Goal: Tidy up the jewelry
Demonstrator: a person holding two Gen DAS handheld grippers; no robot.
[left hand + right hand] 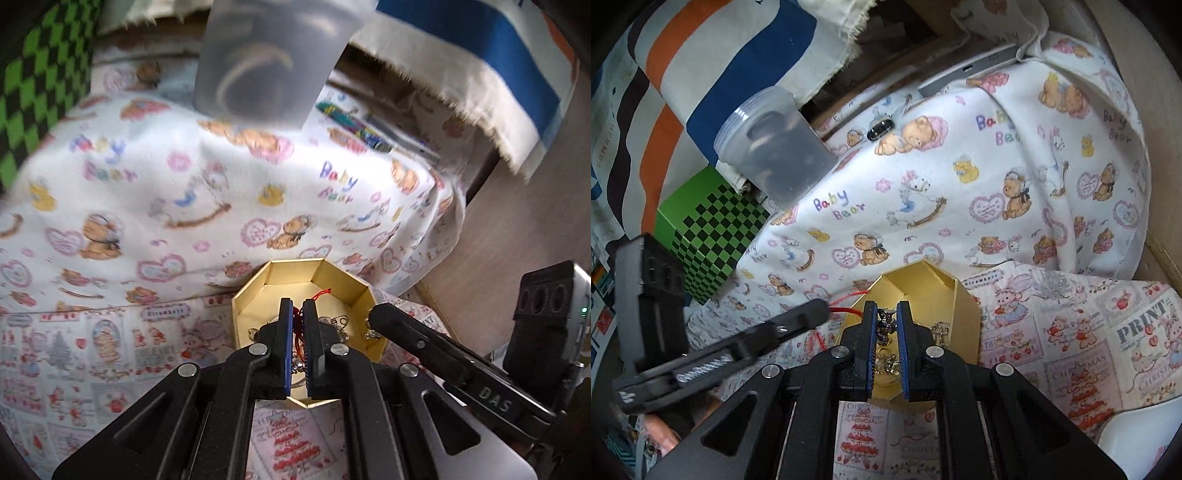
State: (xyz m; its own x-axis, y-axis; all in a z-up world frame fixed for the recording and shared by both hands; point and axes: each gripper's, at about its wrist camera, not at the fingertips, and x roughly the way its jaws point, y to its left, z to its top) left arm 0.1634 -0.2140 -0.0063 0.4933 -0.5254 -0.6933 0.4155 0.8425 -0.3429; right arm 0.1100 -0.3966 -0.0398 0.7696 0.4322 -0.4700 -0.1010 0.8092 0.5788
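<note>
A gold many-sided box [343,280] [945,291] sits open on the printed cloth, holding silver jewelry [336,325] [886,363] and a red cord [323,293] [846,309]. My left gripper [298,304] is down inside the box, jaws nearly closed on the red cord. It shows from the side in the right wrist view [822,306], with the cord running from its tip. My right gripper [887,308] is also in the box, jaws narrowly apart around a silver piece [886,325]. Its finger [384,314] shows at the box's right rim.
A translucent plastic jar [273,62] [775,147] rests on the Baby Bear cloth [184,192] behind the box. A green checkered box [713,229] stands to the left, striped fabric [720,55] behind. A grey flat device [971,68] lies under the cloth's far edge.
</note>
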